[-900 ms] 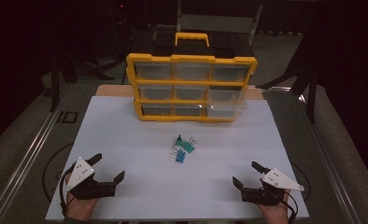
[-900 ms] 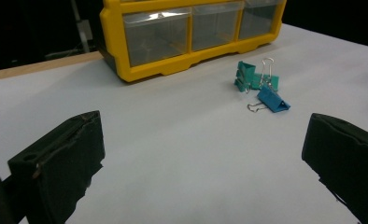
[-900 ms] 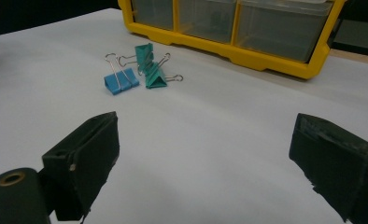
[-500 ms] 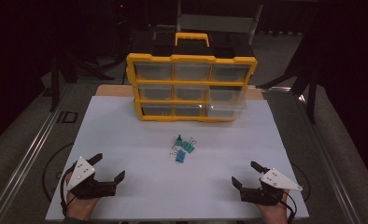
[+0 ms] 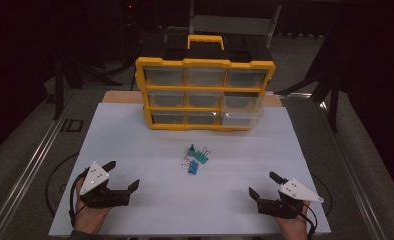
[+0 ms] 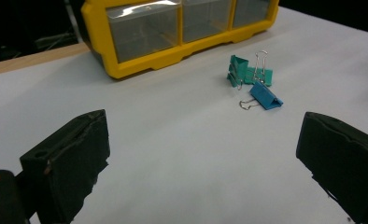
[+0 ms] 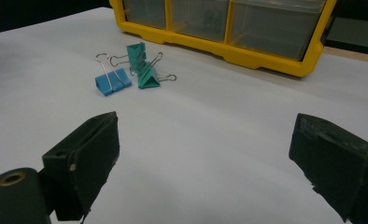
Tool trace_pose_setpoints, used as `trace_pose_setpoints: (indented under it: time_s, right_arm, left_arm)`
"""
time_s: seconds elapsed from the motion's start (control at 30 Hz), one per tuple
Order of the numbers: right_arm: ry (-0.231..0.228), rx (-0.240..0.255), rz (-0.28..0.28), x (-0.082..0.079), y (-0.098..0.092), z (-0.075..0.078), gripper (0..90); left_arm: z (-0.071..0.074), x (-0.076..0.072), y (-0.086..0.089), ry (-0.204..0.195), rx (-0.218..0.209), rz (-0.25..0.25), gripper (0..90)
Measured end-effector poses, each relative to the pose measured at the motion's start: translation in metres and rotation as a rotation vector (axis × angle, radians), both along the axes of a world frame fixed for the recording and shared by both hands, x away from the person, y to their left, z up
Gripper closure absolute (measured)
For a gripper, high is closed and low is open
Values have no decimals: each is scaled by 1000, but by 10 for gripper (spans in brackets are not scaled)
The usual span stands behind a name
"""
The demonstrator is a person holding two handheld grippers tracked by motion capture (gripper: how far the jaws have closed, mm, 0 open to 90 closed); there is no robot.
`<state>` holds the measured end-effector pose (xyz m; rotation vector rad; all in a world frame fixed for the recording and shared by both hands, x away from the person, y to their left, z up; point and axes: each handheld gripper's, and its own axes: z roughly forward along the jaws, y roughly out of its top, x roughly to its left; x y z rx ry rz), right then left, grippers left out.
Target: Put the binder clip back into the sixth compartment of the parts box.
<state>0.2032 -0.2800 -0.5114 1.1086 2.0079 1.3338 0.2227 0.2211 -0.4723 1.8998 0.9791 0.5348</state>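
Note:
A small heap of binder clips lies mid-table on the white sheet: green clips (image 5: pixel 200 154) (image 6: pixel 245 73) (image 7: pixel 142 67) and one blue clip (image 5: pixel 192 167) (image 6: pixel 265 96) (image 7: pixel 112 80). Behind them stands a yellow drawer organizer (image 5: pixel 205 95) (image 6: pixel 173 28) (image 7: pixel 229 28) with clear drawers; its lower right drawer is pulled out a little. My left gripper (image 5: pixel 122 176) (image 6: pixel 201 158) rests at the near left, open and empty. At the near right, my right gripper (image 5: pixel 264 184) (image 7: pixel 205 163) is likewise open and empty. Both sit well short of the clips.
The white sheet (image 5: pixel 135 145) covers a wooden tabletop, with metal rails (image 5: pixel 35 155) along the left and right sides. Dark stands and chairs surround the far side. Cables trail from each gripper at the near edge.

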Motion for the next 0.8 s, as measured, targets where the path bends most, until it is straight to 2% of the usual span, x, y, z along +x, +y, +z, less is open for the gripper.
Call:
trace_pose_setpoints:
  time_s: [0.27, 0.37, 0.53, 0.8]
  right_arm:
    - [-3, -9, 6, 0, 2, 0, 85]
    - [-8, -17, 11, -1, 3, 1, 85]
    - [-9, -26, 14, -1, 3, 0, 86]
    - [-14, -28, 11, -2, 2, 1, 86]
  left_arm:
    - [6, 21, -24, 56, 41, -39, 52]
    - [5, 27, -34, 67, 41, -60, 55]
    - [2, 37, -47, 93, 35, -87, 48]
    - [-8, 53, -67, 142, 59, -111, 37]
